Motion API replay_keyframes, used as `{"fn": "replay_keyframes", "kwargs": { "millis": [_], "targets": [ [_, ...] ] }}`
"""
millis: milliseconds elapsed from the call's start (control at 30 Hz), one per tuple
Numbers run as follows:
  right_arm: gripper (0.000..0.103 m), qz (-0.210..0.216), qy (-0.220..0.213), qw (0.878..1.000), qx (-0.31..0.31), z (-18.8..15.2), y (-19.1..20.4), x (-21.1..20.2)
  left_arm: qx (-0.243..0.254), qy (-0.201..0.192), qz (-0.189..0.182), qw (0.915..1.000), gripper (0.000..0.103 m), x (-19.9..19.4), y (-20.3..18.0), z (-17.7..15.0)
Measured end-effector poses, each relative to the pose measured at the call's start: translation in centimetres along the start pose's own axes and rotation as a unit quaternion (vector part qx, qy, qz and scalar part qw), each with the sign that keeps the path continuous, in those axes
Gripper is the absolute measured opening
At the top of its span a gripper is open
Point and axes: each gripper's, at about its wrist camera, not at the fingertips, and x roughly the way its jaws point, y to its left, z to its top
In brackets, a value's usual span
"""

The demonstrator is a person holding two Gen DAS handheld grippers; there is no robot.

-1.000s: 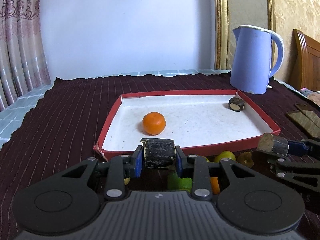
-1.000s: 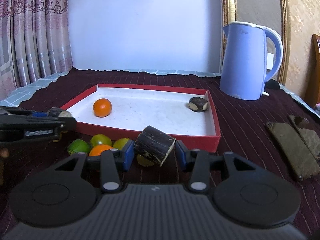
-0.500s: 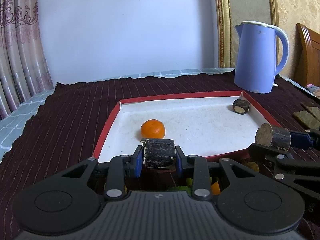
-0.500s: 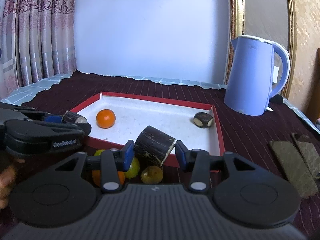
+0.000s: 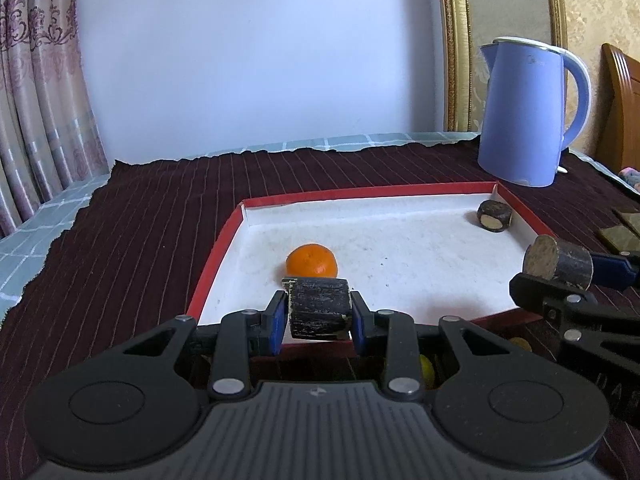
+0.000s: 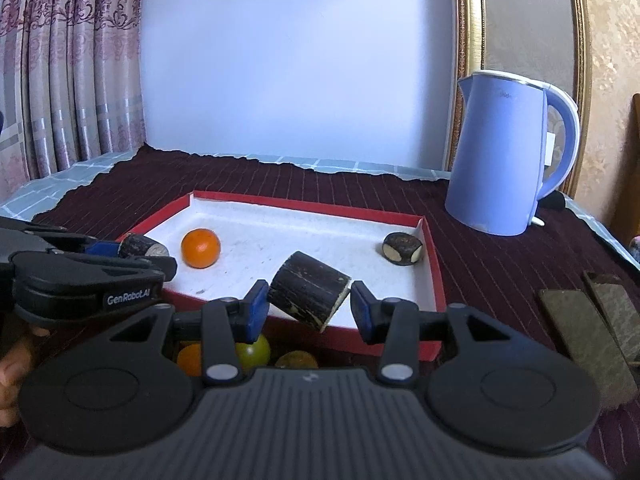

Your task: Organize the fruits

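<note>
Maroon striped cloth bears red tray, blue kettle

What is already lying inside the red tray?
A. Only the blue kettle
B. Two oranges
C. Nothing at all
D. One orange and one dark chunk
D. Inside the red tray lie one orange near its left side and one dark chunk in the far right corner; the kettle stands outside on the cloth.

Tray middle open — orange leftward
</note>
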Motion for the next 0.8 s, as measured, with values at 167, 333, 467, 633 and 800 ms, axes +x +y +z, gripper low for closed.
{"fn": "replay_keyframes", "kwargs": {
  "millis": [167,333,467,633,800],
  "targets": [
    [0.042,-0.003,0.005,1.0,0.002,0.5,-0.5,0.8,0.005,0.006,0.003,1.0,0.031,0.7,-0.2,0.4],
    [0.042,-0.005,0.008,1.0,0.001,0.9,-0.7,1.4,0.008,0.013,0.005,0.9999,0.031,1.4,-0.3,0.7],
    [0.042,-0.006,0.01,1.0,-0.002,1.1,-0.8,1.9,0.012,0.014,0.01,0.9998,0.031,1.8,-0.4,1.0],
    [0.042,-0.007,0.01,1.0,-0.003,1.3,-0.8,2.2,0.015,0.016,0.016,0.9996,0.031,2.3,-0.5,1.3],
    [0.042,-0.008,0.009,1.0,-0.004,1.5,-0.9,2.5,0.018,0.018,0.021,0.9995,0.031,3.0,-0.8,1.6]
  ]
}}
